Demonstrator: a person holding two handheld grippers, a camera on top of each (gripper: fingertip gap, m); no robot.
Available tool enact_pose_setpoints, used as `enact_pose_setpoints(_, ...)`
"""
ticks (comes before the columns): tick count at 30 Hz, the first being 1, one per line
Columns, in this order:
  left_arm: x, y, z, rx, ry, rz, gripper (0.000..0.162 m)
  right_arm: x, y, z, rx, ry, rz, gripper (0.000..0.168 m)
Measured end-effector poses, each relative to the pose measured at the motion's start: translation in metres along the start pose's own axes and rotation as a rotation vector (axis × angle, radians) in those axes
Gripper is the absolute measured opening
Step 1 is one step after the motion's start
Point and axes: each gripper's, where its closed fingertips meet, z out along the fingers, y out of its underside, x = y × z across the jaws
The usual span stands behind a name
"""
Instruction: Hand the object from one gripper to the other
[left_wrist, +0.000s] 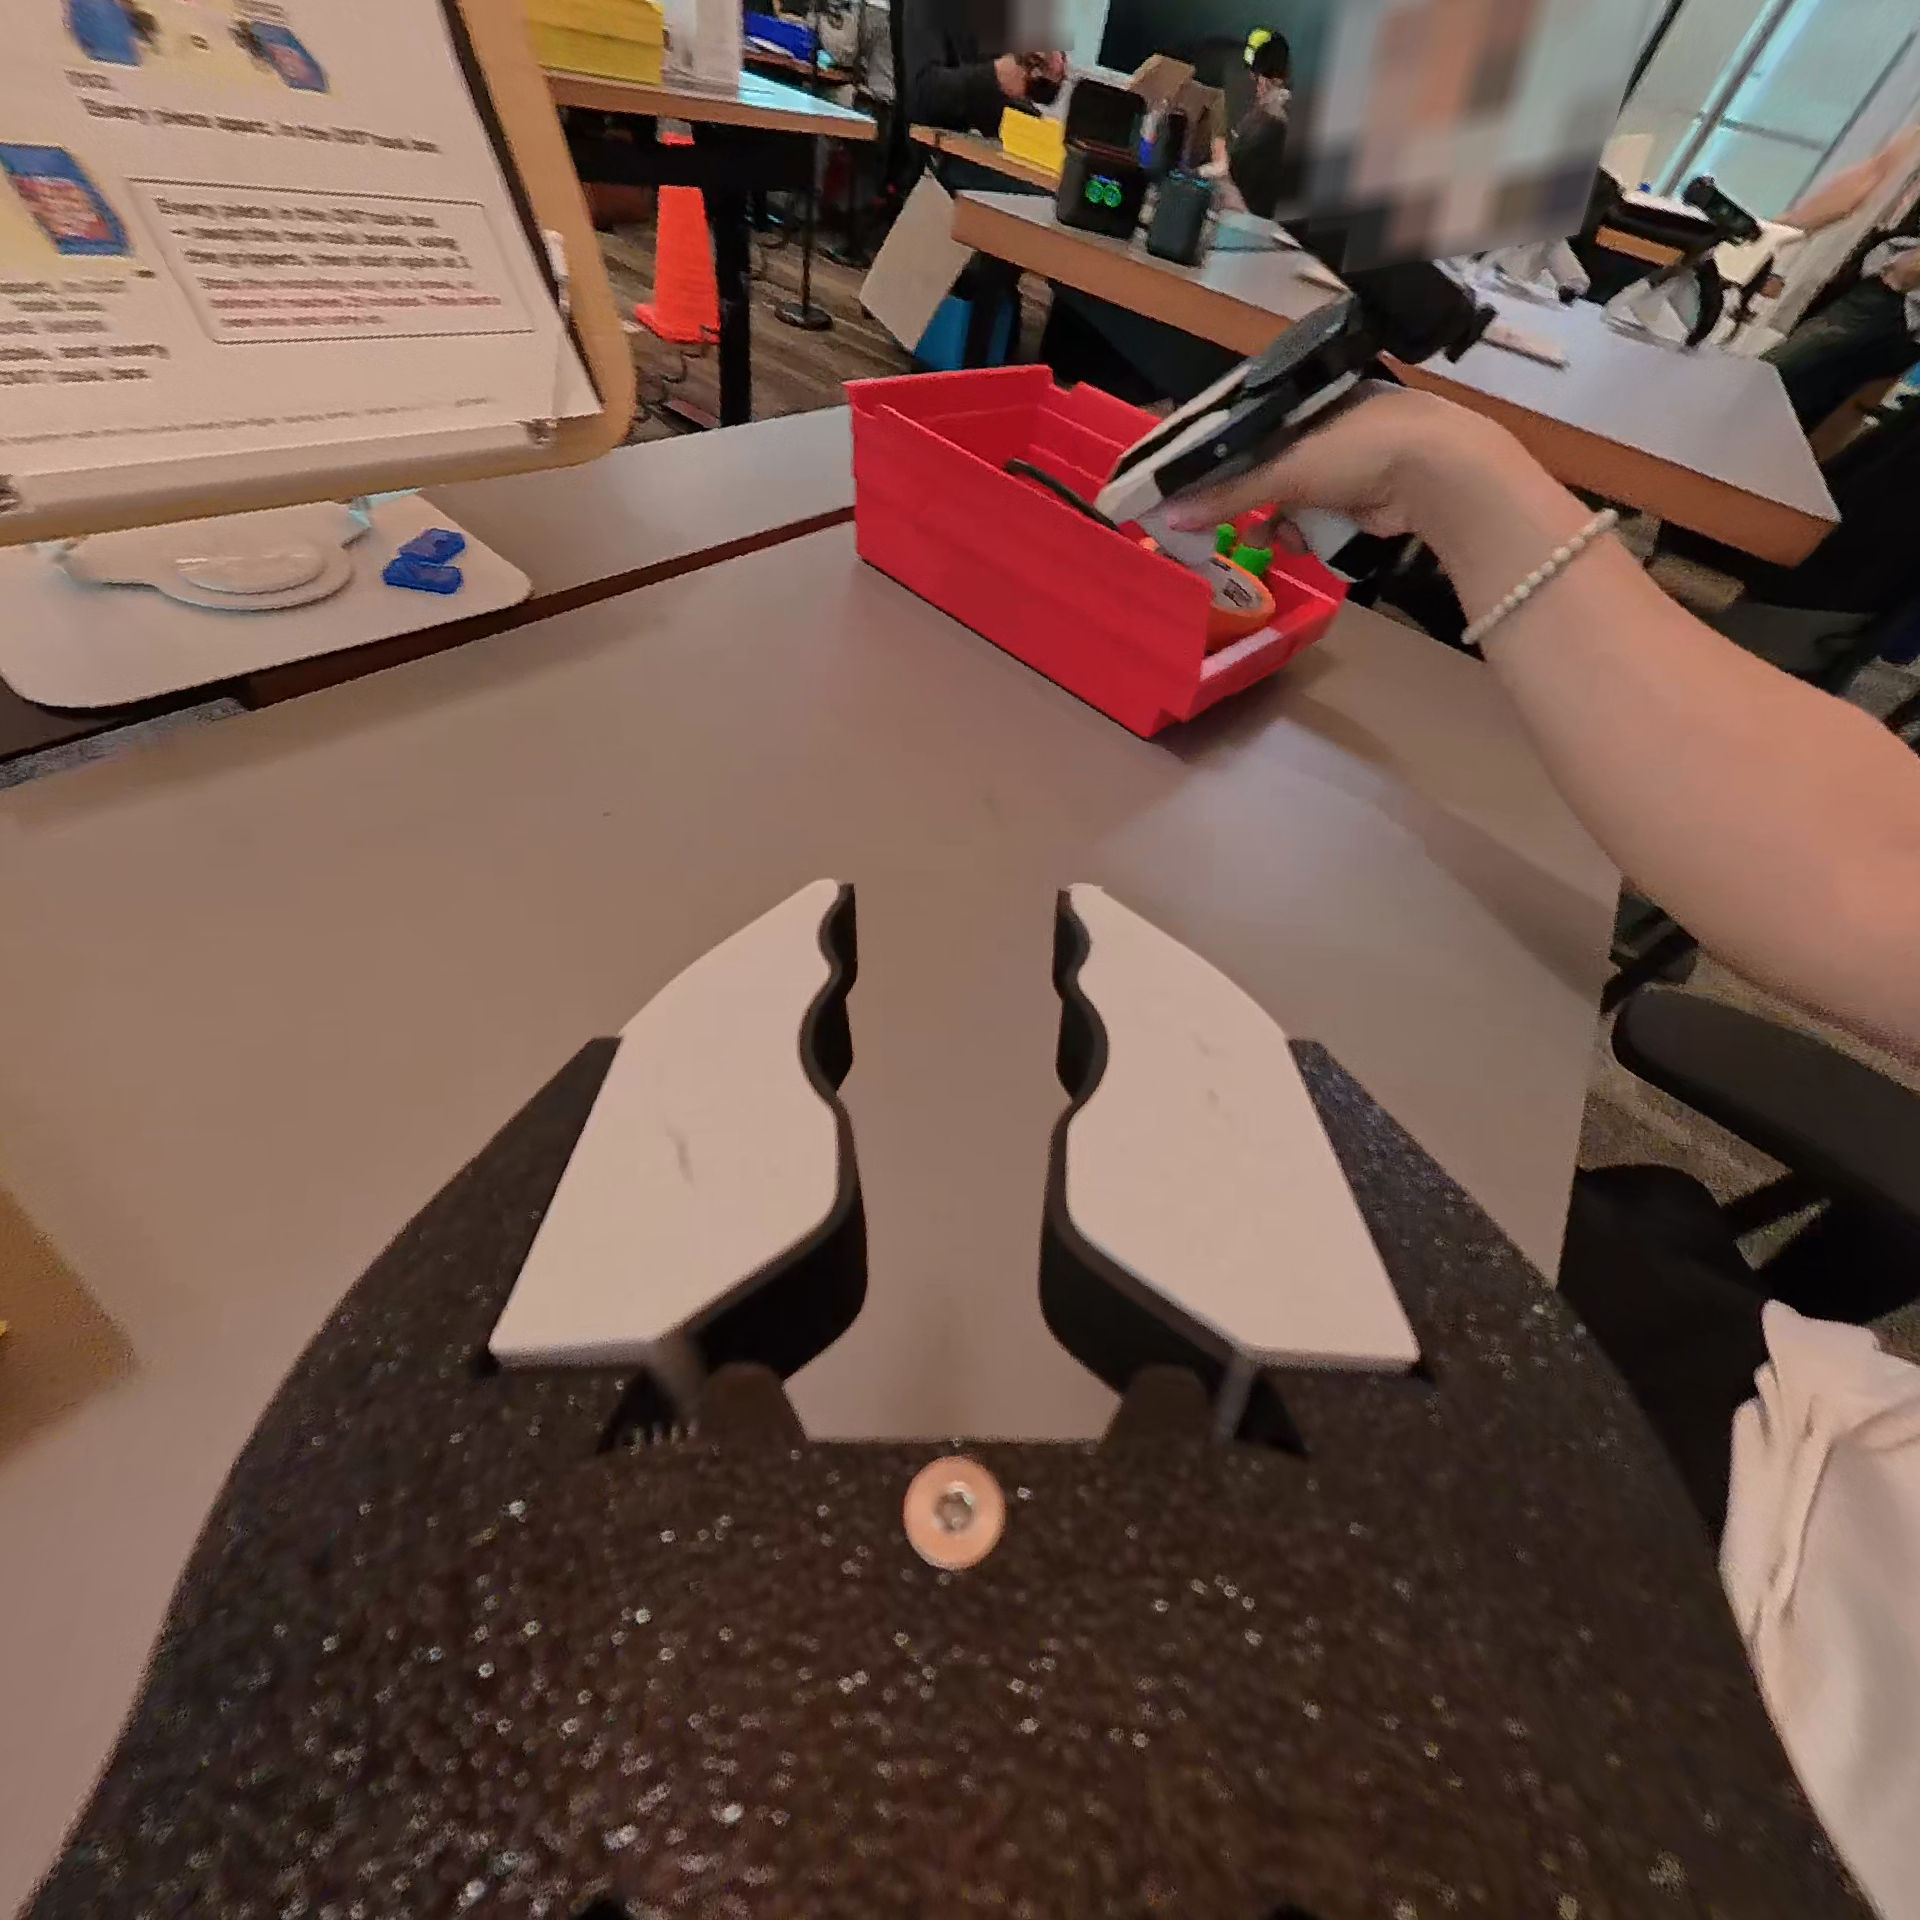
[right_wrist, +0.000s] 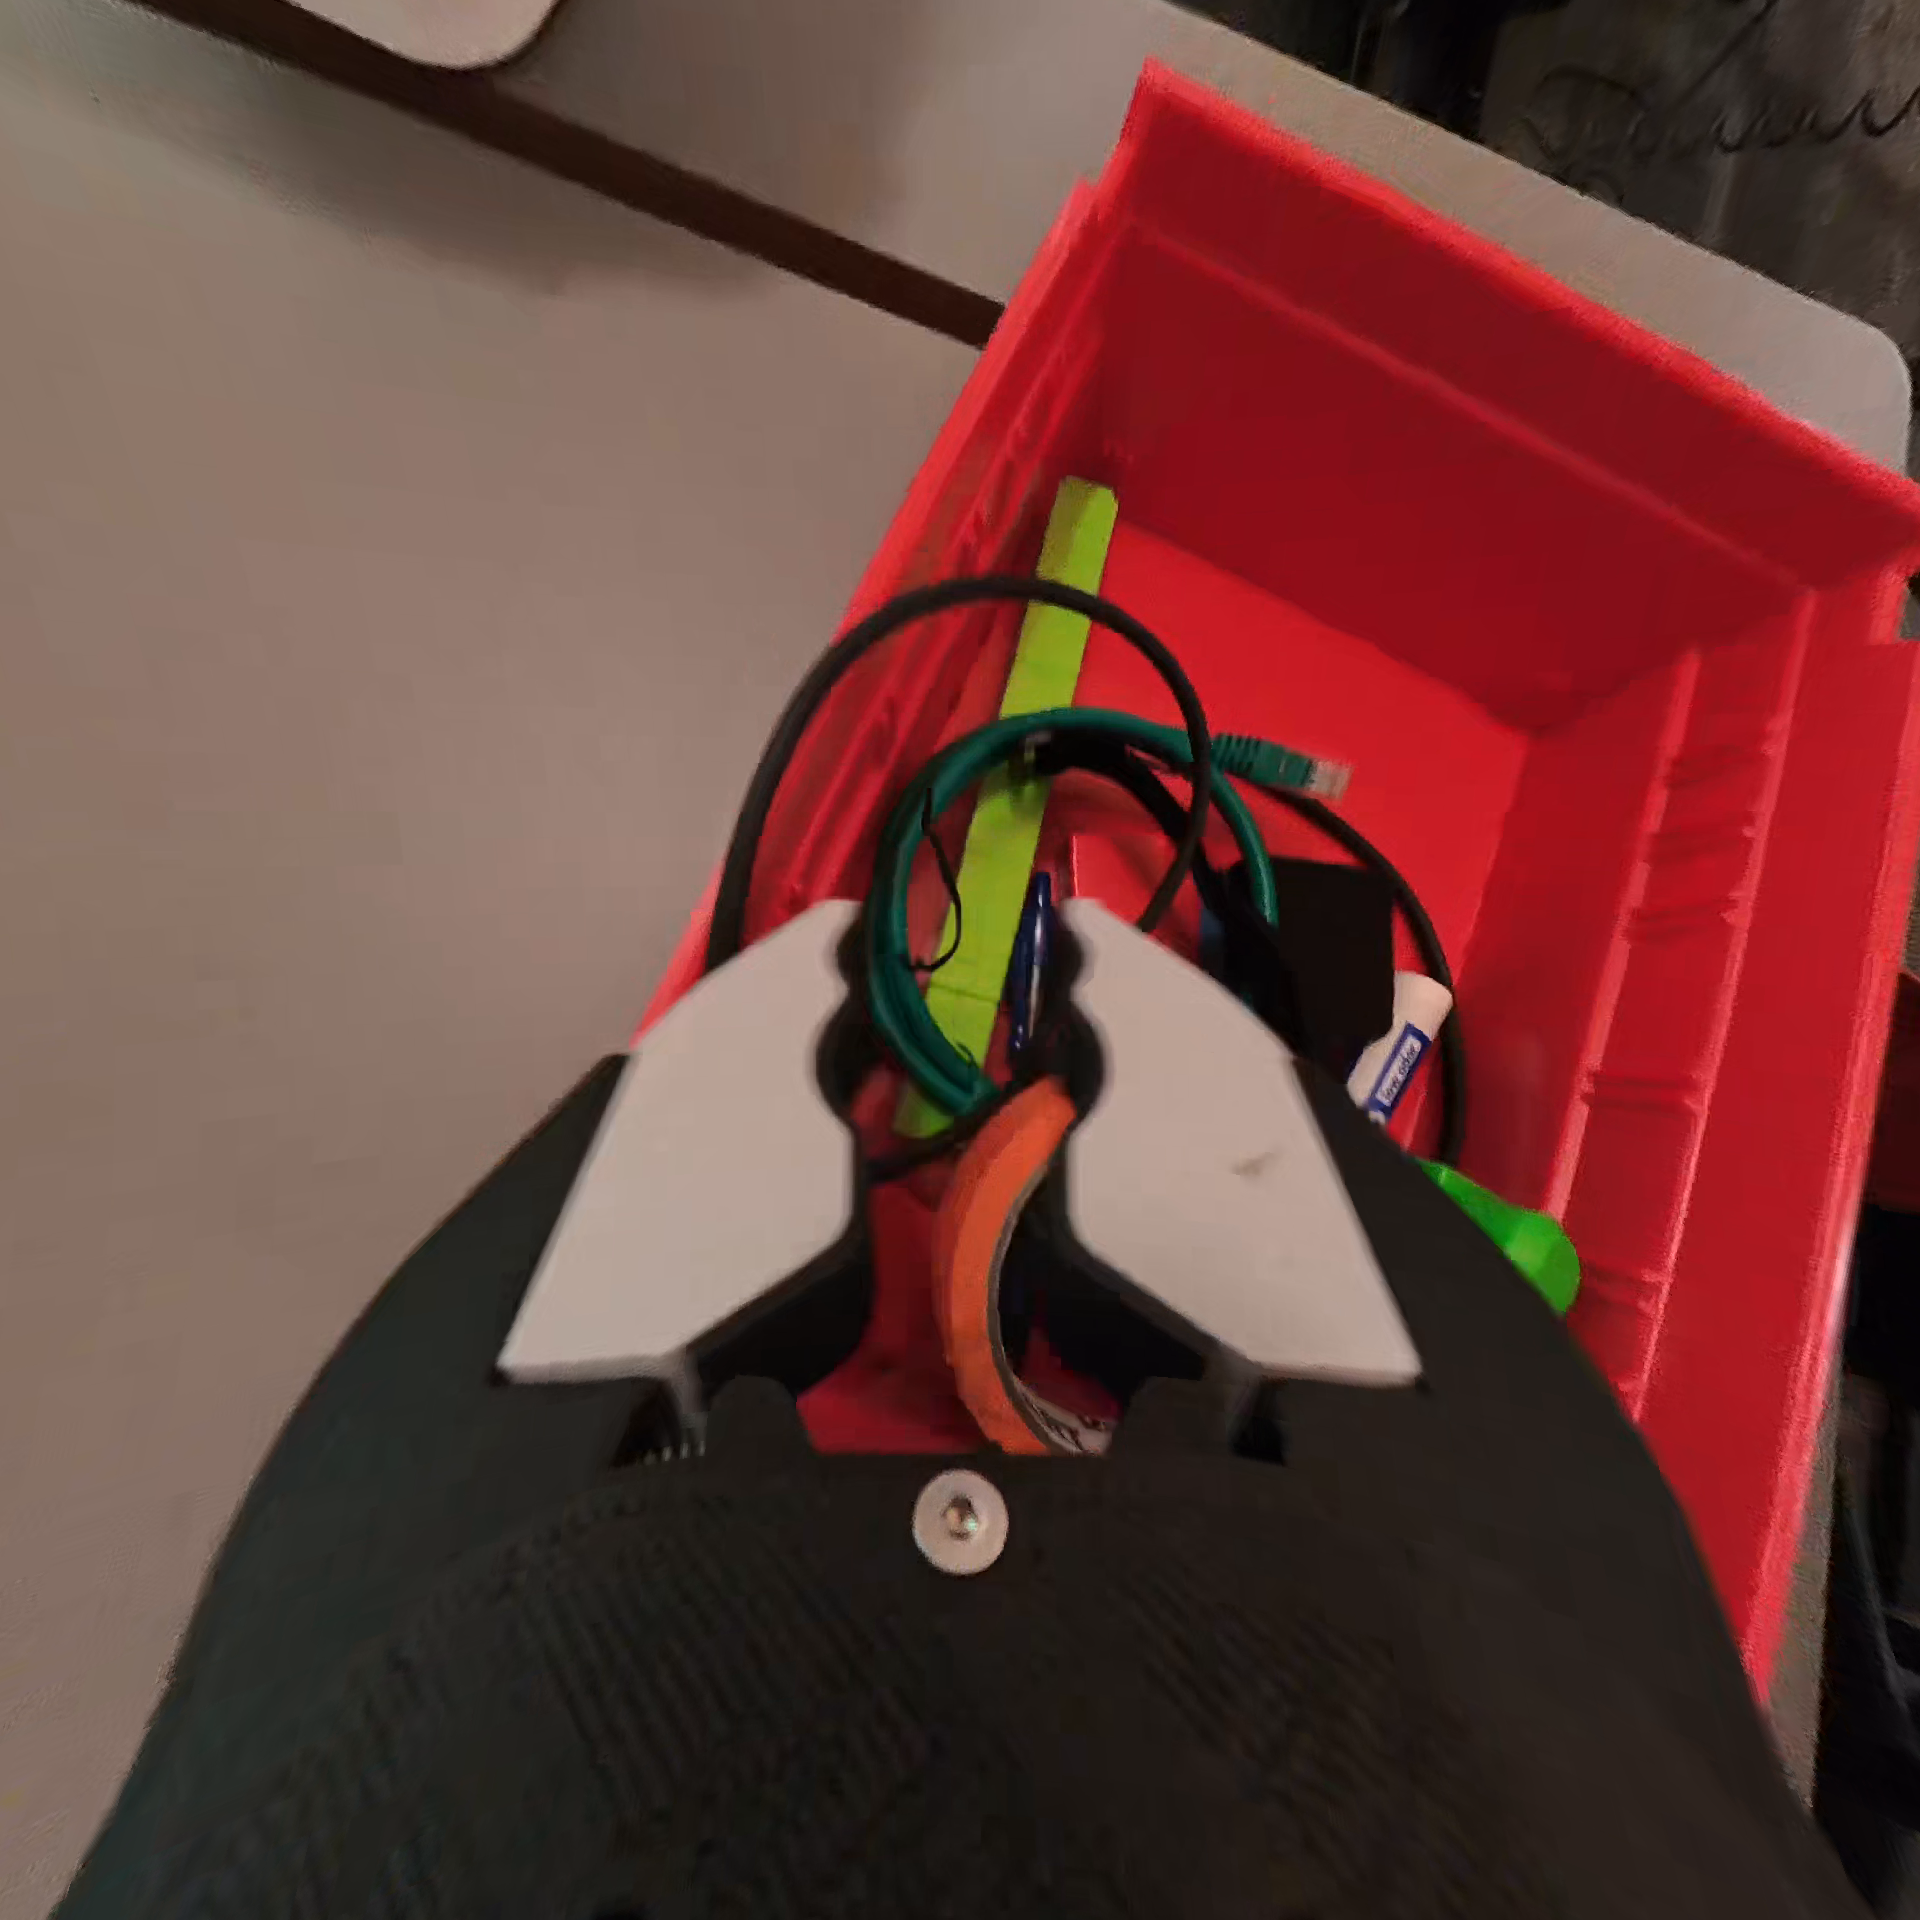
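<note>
**Bin at one o'clock, stand at ten**

From the left wrist view, the bin (left_wrist: 1039, 561) sits on the table (left_wrist: 644, 831) toward one o'clock. A document stand (left_wrist: 260, 260) rises at ten o'clock. Inside the bin lie coiled cables (right_wrist: 1039, 790), a tape roll (right_wrist: 987, 1247) and a strip (right_wrist: 1049, 727).

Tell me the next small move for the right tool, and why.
Probably close the right tool on the orange tape roll lying in the red bin: its open fingers already straddle the roll's edge, while the left tool waits open and empty over the table.
</note>
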Motion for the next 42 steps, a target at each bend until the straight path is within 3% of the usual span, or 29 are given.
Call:
enact_pose_setpoints(1,-0.005,-0.001,-0.002,0.014,-0.017,-0.012,0.036,0.0,-0.006,-0.003,0.002,0.01,0.004,0.05)
enact_pose_setpoints(5,-0.04,-0.012,-0.021,0.117,-0.165,-0.091,0.036,-0.001,-0.042,-0.04,0.199,0.159,-0.053,0.081)
enact_pose_setpoints(8,-0.083,-0.008,-0.049,0.135,-0.373,-0.127,0.037,-0.026,-0.062,-0.074,0.386,0.169,-0.069,0.088)
enact_pose_setpoints(11,-0.122,-0.001,-0.074,0.134,-0.543,-0.154,0.039,-0.079,-0.07,-0.095,0.537,0.021,-0.09,0.088)
enact_pose_setpoints(14,-0.159,-0.006,-0.084,0.089,-0.628,-0.149,0.039,-0.133,-0.073,-0.107,0.67,-0.128,-0.093,0.085)
enact_pose_setpoints(16,-0.188,-0.01,-0.082,-0.02,-0.651,-0.151,0.05,-0.164,-0.07,-0.11,0.721,-0.208,-0.116,0.083)
enact_pose_setpoints(19,-0.239,-0.018,-0.083,-0.173,-0.722,-0.164,0.06,-0.191,-0.061,-0.107,0.735,-0.243,-0.128,0.08)
enact_pose_setpoints(22,-0.29,-0.015,-0.087,-0.318,-0.787,-0.294,0.065,-0.2,-0.057,-0.099,0.731,-0.228,-0.103,0.078)
enact_pose_setpoints(28,-0.369,0.033,-0.088,-0.623,-0.987,-0.456,0.069,-0.213,-0.062,-0.083,0.717,-0.284,-0.035,0.077)
enact_pose_setpoints(34,-0.402,0.07,-0.081,-0.772,-1.034,-0.541,0.071,-0.226,-0.053,-0.091,0.677,-0.256,-0.169,0.078)
enact_pose_setpoints(37,-0.407,0.089,-0.08,-0.871,-1.029,-0.557,0.063,-0.227,-0.051,-0.094,0.676,-0.269,-0.176,0.077)
enact_pose_setpoints(42,-0.417,0.101,-0.069,-0.893,-1.018,-0.533,0.059,-0.218,-0.049,-0.091,0.655,-0.24,-0.154,0.076)
